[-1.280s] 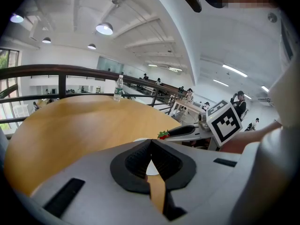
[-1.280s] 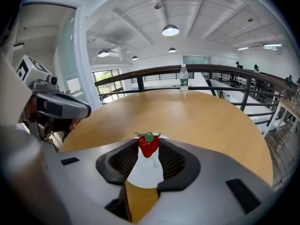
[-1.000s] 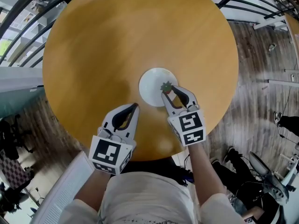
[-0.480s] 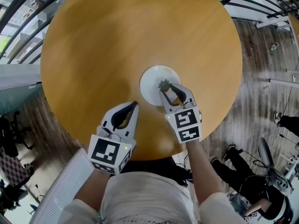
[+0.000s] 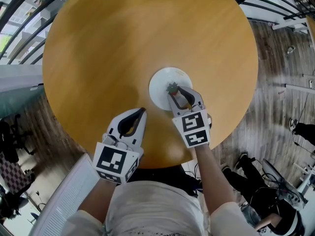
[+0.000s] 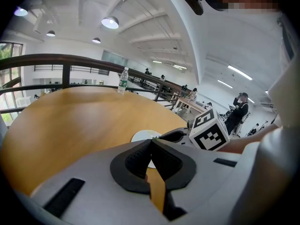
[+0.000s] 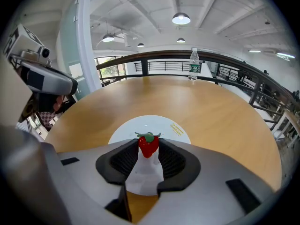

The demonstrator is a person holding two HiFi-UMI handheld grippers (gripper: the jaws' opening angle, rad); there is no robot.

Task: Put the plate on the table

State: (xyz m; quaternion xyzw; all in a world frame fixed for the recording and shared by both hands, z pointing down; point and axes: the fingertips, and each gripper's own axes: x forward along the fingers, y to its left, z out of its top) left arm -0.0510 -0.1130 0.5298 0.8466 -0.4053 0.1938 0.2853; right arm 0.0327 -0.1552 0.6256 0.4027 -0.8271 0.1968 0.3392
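A white plate [image 5: 161, 82] lies flat on the round wooden table [image 5: 123, 38], a little nearer than its middle. My right gripper [image 5: 176, 90] reaches over the plate's near rim and is shut on a small red strawberry [image 5: 172, 88] with a green top. In the right gripper view the strawberry [image 7: 148, 146] sits pinched between the dark pads, with the plate [image 7: 140, 124] right below. My left gripper [image 5: 142, 111] hovers over the table's near edge, left of the plate, shut and empty. Its tips [image 6: 151, 142] meet in front of the plate [image 6: 139, 136].
A clear water bottle [image 7: 194, 63] stands at the table's far edge, also seen as the bottle [image 6: 122, 80] in the left gripper view. Black railings [image 5: 266, 1] and wooden floor [image 5: 280, 82] surround the table. Chairs and cables lie at lower right.
My right gripper has edged slightly forward over the plate, still holding the strawberry. The left gripper has not moved.
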